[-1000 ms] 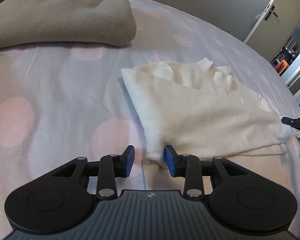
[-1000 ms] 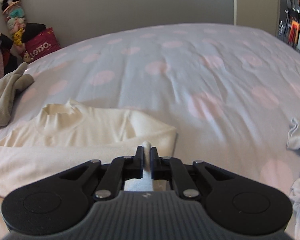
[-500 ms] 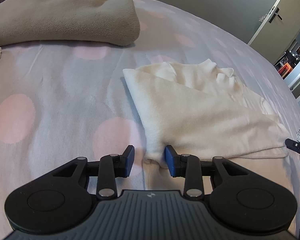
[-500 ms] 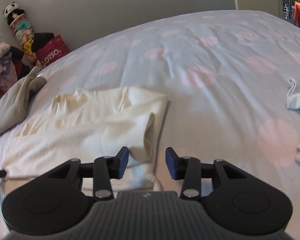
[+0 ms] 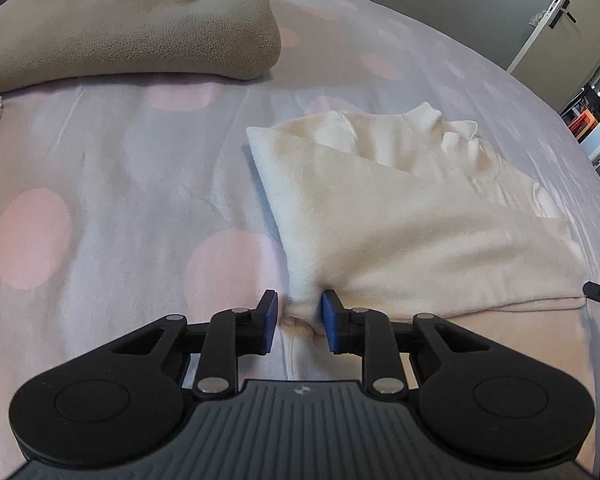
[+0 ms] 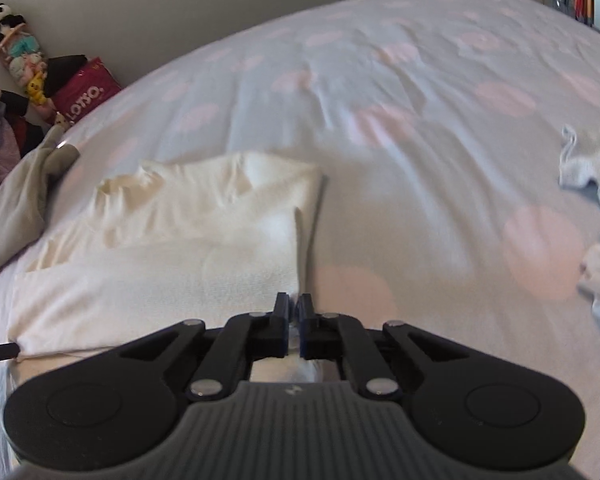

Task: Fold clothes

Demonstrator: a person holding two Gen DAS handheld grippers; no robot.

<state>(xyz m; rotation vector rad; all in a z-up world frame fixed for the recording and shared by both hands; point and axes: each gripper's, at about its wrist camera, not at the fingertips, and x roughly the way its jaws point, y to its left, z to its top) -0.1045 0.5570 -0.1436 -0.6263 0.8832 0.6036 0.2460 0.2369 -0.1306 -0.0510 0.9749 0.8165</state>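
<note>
Cream knit top (image 5: 400, 220), partly folded with its collar at the far side, lies on a pale lilac bedsheet with pink dots (image 5: 120, 184). In the left wrist view the left gripper (image 5: 298, 316) sits at the near left corner of the fold; its jaws have just been closing, a bunched ridge of the cloth stands between the blue pads (image 5: 329, 314), and whether both pads already press on it cannot be told. A folded beige fleece blanket (image 5: 132, 24) rests further back on the sheet, well apart from the top.

In the right wrist view the right gripper (image 6: 293, 320) is clamped on the near right corner of the cream top (image 6: 172, 264), with white cloth pinched in the narrow slit between its pads. Crumpled white garments (image 6: 592, 172) lie on the sheet to the right, well apart.
</note>
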